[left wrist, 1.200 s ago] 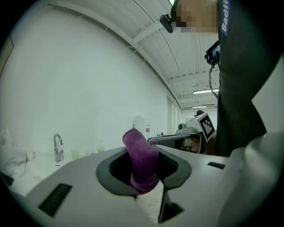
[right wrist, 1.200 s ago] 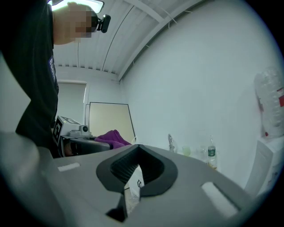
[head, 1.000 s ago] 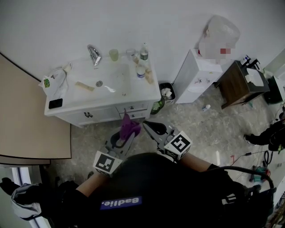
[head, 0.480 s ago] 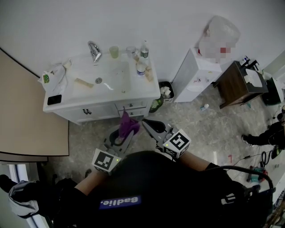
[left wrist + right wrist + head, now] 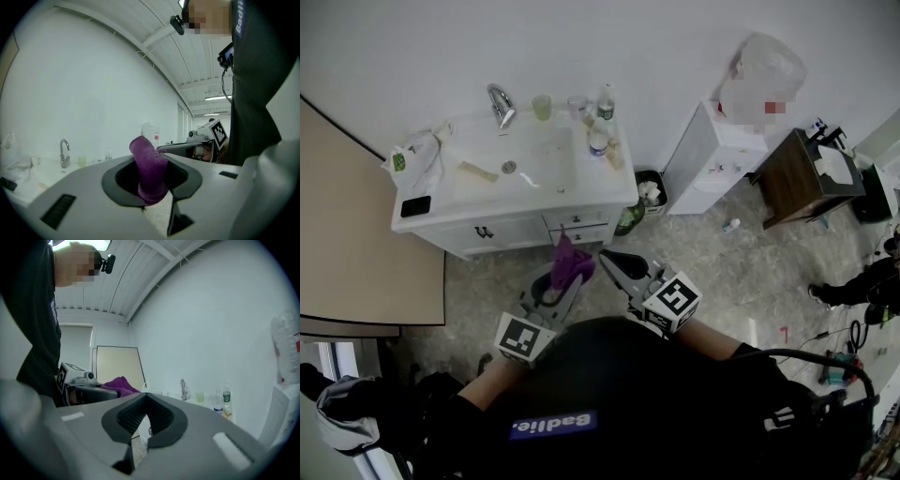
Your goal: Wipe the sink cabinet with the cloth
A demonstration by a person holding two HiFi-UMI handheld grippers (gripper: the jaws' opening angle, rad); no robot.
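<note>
The white sink cabinet (image 5: 516, 225) stands against the wall, with a faucet (image 5: 499, 103), a cup (image 5: 542, 106) and bottles on its top. My left gripper (image 5: 561, 286) is shut on a purple cloth (image 5: 570, 262), which it holds just in front of the cabinet's drawers. In the left gripper view the cloth (image 5: 149, 166) sticks up from between the closed jaws of the gripper (image 5: 152, 187). My right gripper (image 5: 609, 259) hovers beside it to the right, shut and empty. The right gripper view shows its own jaws (image 5: 146, 425) pressed together and the cloth (image 5: 119, 384) off to the left.
A phone (image 5: 415, 206) and a plastic bag (image 5: 412, 159) lie on the counter's left end. A small bin (image 5: 652, 195) and a green bottle (image 5: 630, 222) stand at the cabinet's right side, then a white water dispenser (image 5: 712, 155) and a brown table (image 5: 802, 173). A beige panel (image 5: 356, 244) is at the left.
Both grippers stay nearly where they were, the left still clamped on the cloth. The head view has shifted slightly, so the cabinet sits a little higher in the frame.
</note>
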